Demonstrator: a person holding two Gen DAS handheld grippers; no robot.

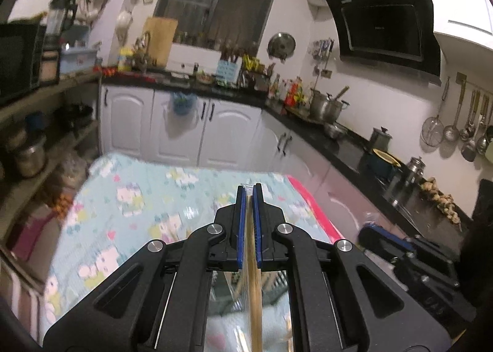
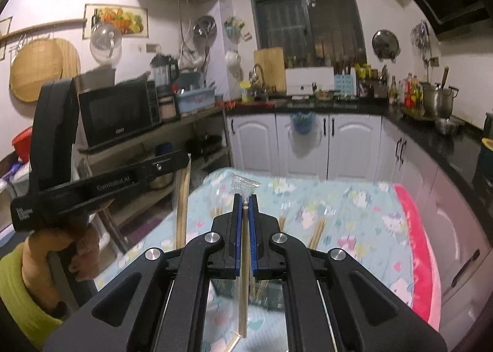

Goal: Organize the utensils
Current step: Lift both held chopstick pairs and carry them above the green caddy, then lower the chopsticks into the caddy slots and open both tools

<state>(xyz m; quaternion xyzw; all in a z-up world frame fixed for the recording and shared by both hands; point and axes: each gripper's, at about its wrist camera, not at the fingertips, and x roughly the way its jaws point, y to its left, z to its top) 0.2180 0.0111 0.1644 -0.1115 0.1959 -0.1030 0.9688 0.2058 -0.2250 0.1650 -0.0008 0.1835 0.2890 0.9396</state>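
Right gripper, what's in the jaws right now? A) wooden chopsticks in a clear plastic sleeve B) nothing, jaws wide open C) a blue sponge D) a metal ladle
A: in the right wrist view the right gripper has its jaws closed on thin wooden chopsticks, with the crinkled clear plastic sleeve sticking out past the tips, above the patterned cloth.
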